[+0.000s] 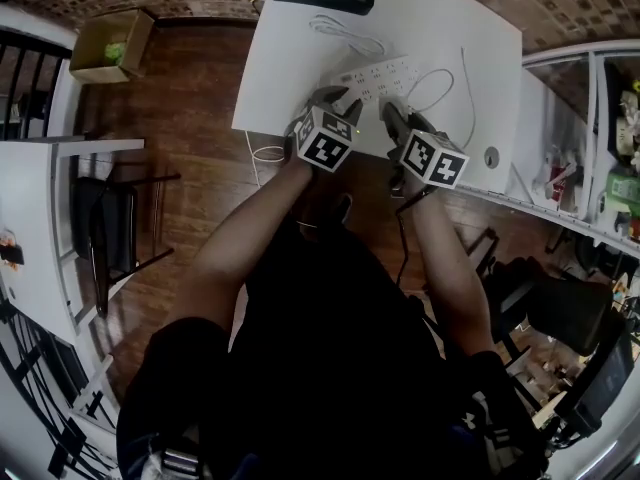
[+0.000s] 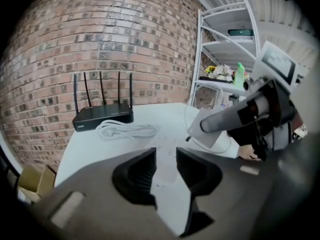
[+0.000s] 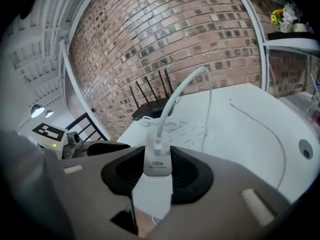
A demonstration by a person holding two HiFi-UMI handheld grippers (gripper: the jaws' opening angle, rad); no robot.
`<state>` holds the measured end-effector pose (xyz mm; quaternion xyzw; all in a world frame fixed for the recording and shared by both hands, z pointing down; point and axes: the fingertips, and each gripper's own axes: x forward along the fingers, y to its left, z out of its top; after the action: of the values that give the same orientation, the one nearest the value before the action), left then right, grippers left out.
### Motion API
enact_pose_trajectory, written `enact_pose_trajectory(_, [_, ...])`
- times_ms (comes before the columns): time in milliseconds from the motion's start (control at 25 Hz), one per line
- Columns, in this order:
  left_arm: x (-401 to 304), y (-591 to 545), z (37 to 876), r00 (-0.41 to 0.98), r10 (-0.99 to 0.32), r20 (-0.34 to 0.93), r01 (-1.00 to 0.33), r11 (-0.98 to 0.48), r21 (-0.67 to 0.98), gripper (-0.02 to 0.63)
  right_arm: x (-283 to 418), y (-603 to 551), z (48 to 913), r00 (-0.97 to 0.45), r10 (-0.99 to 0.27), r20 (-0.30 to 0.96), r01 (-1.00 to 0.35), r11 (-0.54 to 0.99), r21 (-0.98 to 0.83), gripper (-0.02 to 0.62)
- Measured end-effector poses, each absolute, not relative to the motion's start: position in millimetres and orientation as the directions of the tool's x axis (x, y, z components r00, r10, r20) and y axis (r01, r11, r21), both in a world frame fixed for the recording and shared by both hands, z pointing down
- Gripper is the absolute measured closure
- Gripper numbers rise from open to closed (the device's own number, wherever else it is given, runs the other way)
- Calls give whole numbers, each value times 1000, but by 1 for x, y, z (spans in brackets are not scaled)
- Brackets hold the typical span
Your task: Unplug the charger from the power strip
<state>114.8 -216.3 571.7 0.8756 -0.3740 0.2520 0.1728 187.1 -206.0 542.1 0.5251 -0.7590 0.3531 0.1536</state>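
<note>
The charger [image 3: 157,164] sits pinched between the jaws of the right gripper [image 3: 158,173], its white body lying along the jaws with the cable [image 3: 182,89] leaving its far end and arching up and away over the table [image 1: 440,18]. The power strip [image 3: 192,131] lies flat on the table ahead of and below that gripper, apart from the charger, so the plug looks to be already out of its socket; the prongs themselves are hidden. The left gripper [image 2: 165,171] hangs just beside the right one at the near edge of the table, its jaws spread and pressing on nothing, with only the strip showing in the gap. Any further pull seems to fall to the right hand, drawing the charger back from the strip.
</note>
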Motion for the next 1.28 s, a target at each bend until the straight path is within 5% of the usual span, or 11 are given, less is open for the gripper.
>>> enact_pose_trajectory(440, [132, -186, 536, 634, -563, 530, -719, -681, 136, 488, 255, -181, 562, -361, -727, 584, -852, 3, -524, 453])
enact_pose_trajectory(1280, [145, -146, 550, 629, -507, 589, -706, -690, 161, 488, 294, -164, 611, -371, -718, 589, -765, -123, -632, 453])
